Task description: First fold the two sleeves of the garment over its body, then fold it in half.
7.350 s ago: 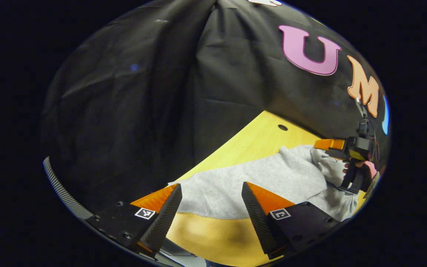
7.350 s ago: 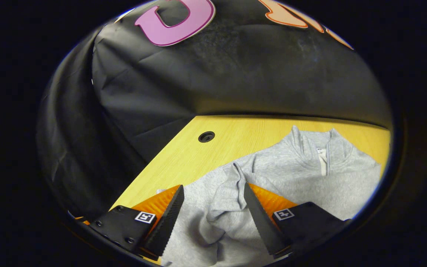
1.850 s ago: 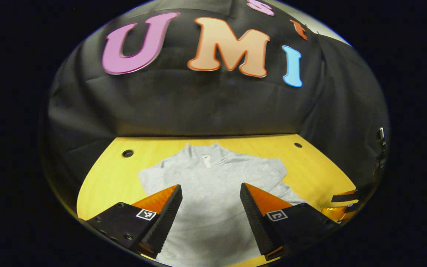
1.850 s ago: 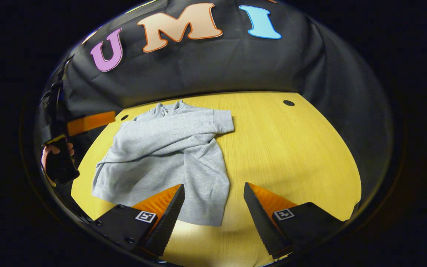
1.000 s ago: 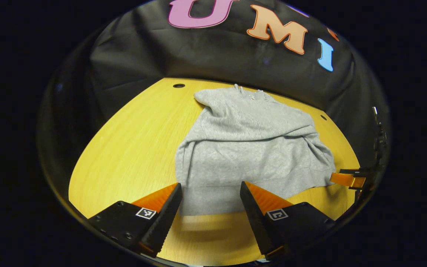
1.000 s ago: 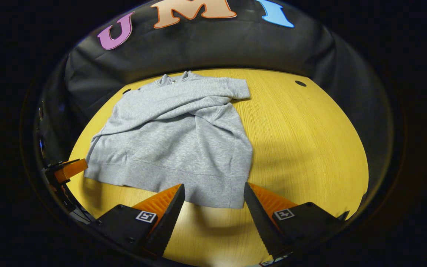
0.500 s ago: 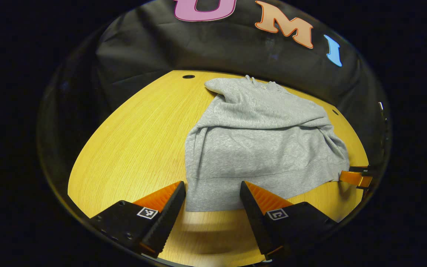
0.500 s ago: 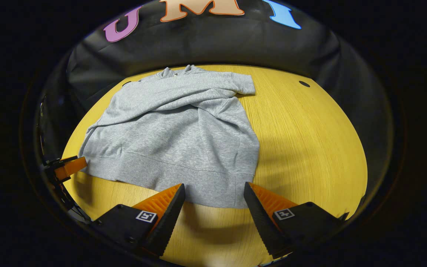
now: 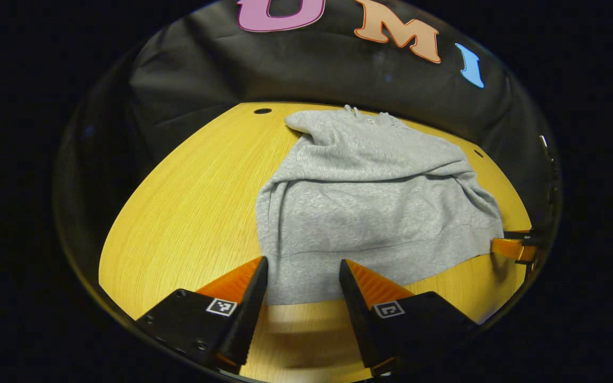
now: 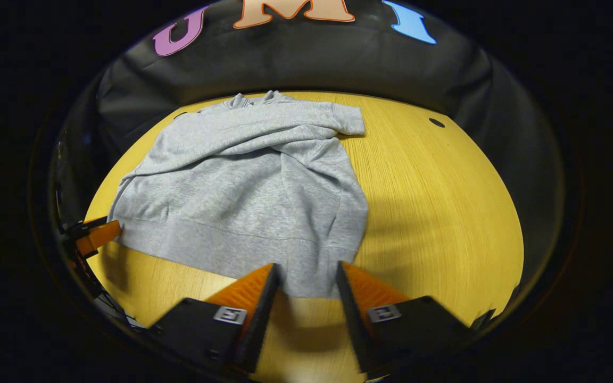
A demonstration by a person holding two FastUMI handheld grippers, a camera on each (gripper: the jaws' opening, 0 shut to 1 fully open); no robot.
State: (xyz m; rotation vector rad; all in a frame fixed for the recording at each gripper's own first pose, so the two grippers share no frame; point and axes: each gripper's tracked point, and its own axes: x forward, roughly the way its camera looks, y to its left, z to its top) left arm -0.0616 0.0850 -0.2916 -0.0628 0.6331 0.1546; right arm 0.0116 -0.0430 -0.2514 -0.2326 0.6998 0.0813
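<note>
- Right gripper view: the tabletop (image 10: 445, 213) carries the sweatshirt (image 10: 248, 186) at frame centre-left, sleeves already crossed over its body.
- Soft, light and floppy by my judgement; best taken at the two hem corners.
- Right claw (image 10: 303, 290) sits at the lower-centre hem corner, jaws partly open, holding nothing yet.
- Left claw (image 9: 302, 282) likewise straddles its hem corner, empty, partly open.
</note>
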